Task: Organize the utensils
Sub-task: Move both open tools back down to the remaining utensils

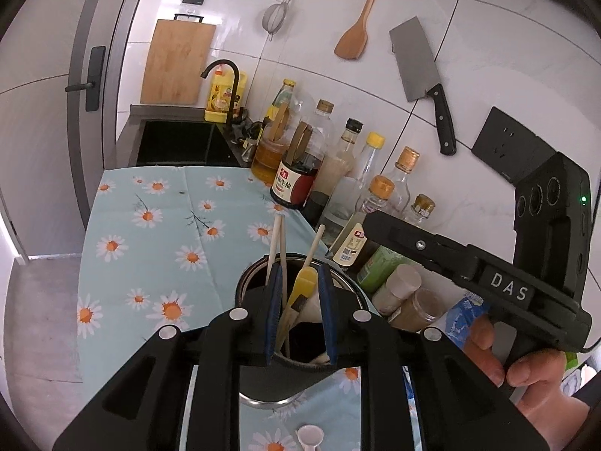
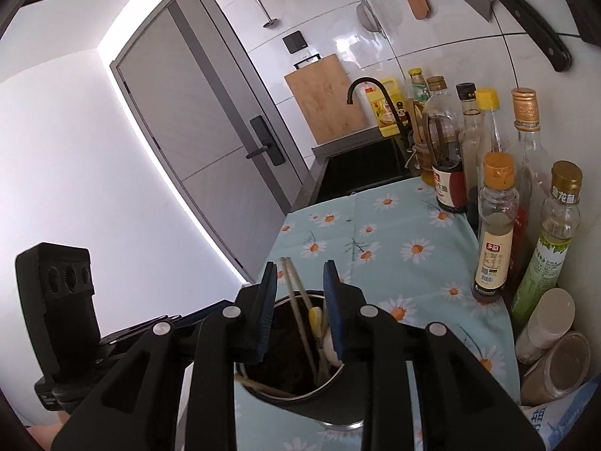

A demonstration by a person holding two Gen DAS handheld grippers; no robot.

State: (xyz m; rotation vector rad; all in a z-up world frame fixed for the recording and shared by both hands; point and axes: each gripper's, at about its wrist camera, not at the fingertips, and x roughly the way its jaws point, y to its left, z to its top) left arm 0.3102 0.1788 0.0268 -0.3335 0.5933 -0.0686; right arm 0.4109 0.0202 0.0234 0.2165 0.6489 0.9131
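A round metal utensil holder [image 1: 263,402] stands on the daisy tablecloth [image 1: 150,233], right under both grippers. In it stand wooden chopsticks [image 1: 277,240], a yellow-headed utensil [image 1: 305,282] and a white spoon [image 1: 313,310]. My left gripper [image 1: 299,314] is open above the holder's mouth, with nothing between its blue pads. My right gripper [image 2: 300,310] is open over the same holder [image 2: 338,413], with the chopsticks [image 2: 296,300] and the yellow utensil [image 2: 315,317] showing between its fingers, untouched. A small white spoon [image 1: 310,438] lies on the cloth near me.
Several sauce and oil bottles [image 1: 300,173] and spice jars [image 1: 402,289] line the wall at the right. A cleaver [image 1: 420,75], a wooden spatula [image 1: 355,34] and a strainer [image 1: 276,18] hang on the tiles. A black sink [image 1: 180,143] and a cutting board [image 1: 178,62] are beyond.
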